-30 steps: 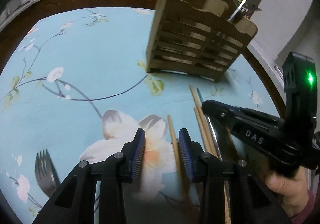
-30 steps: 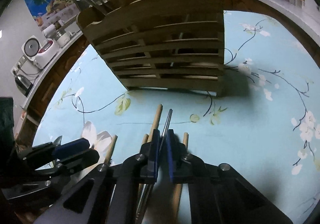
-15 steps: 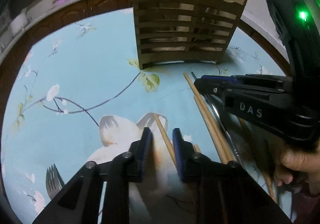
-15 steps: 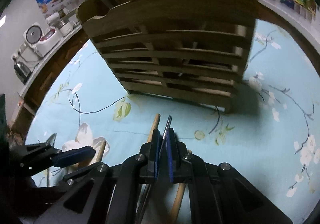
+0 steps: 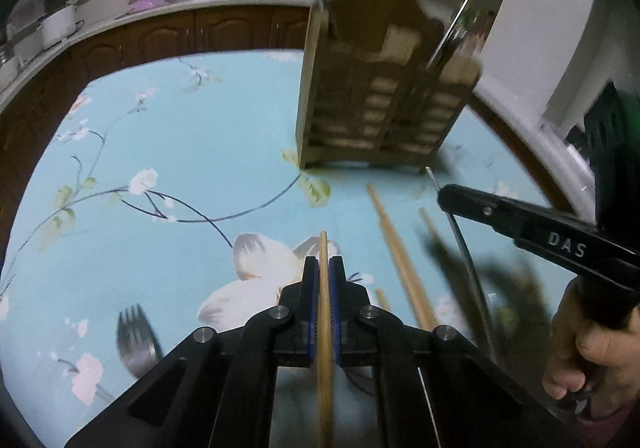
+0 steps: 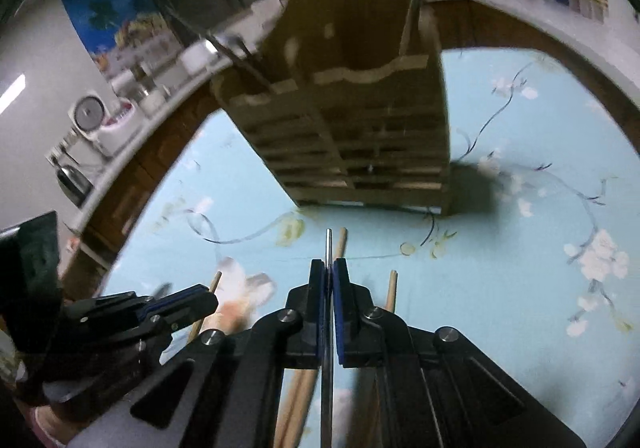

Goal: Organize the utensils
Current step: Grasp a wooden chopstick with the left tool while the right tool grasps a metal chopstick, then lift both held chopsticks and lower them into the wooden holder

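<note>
Wooden stick (image 5: 324,312): pinched tight in left tongs (image 5: 324,268), above blue flowery cloth (image 5: 180,151).
Thin metal stick (image 6: 328,252): squeezed in right tongs (image 6: 328,272).
Wooden holder (image 5: 376,111): stood just past both.
Loose sticks (image 5: 400,260): lay between tongs.
Fork (image 5: 134,340): lay far left.

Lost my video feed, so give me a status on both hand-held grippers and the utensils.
Left hand-held gripper shut on wooden chopstick. Right hand-held gripper shut on thin metal rod. Slatted wooden utensil holder ahead, path clear.
</note>
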Tool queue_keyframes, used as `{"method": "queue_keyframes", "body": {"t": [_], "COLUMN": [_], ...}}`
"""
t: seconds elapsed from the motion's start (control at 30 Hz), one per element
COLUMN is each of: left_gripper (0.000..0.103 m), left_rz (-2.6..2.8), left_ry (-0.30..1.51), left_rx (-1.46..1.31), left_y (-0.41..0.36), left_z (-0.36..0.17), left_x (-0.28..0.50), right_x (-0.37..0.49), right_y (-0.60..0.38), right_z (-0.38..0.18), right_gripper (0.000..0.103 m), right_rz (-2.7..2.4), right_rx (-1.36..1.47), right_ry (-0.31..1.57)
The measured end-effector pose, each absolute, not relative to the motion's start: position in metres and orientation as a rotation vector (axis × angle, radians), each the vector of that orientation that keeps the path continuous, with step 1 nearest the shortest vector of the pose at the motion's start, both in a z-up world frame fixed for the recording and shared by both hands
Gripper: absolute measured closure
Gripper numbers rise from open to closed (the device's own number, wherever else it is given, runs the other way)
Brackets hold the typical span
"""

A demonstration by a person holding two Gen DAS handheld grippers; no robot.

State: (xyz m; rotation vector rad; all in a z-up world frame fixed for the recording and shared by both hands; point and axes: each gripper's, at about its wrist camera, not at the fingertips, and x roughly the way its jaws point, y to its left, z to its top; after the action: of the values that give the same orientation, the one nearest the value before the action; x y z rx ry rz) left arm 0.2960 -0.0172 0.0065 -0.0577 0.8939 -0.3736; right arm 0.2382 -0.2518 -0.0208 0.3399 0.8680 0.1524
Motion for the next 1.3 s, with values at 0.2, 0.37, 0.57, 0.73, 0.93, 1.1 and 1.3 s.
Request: {"method": "queue_keyframes", "body": {"t": [0.2,0.37,0.57,0.73,0.93,1.1,1.3], "left_gripper": [0.1,0.1,0.1,0.1,0.1,0.1,0.1], "left_rz": [-0.416,-0.442,-0.453,-0.454,-0.439,-0.427,-0.418], "left_ry": [0.799,0.721,0.653,0.615,0.582,0.555,0.518], "left_rx": [-0.082,-0.102,-0.114,-0.112,-0.128,-0.152,-0.173], "left_y": [0.001,0.017,0.03,0.035,0.035,0.038,0.04], "left_z": [0.052,0.084,0.109,0.116,0.119,0.123,0.129], "left_x": [0.259,0.23,0.205,0.196,0.201,0.209,0.225], "right_x": [0.21,0.194,0.177,0.174,0.174,0.177,0.186], "right_y": [-0.253,-0.256,-0.263,-0.267,-0.27,-0.274,-0.281], "right_z": [0.029,0.058,0.085,0.098,0.11,0.117,0.124], "right_gripper": [0.099,0.099,0.099,0.1,0.1,0.1,0.1], "right_rz": [0.166,0.164,0.143,0.135,0.126,0.114,0.092], "right_rx": [0.353,0.348,0.331,0.323,0.313,0.305,0.294], "right_ry": [0.747,0.67,0.593,0.554,0.522,0.505,0.485]}}
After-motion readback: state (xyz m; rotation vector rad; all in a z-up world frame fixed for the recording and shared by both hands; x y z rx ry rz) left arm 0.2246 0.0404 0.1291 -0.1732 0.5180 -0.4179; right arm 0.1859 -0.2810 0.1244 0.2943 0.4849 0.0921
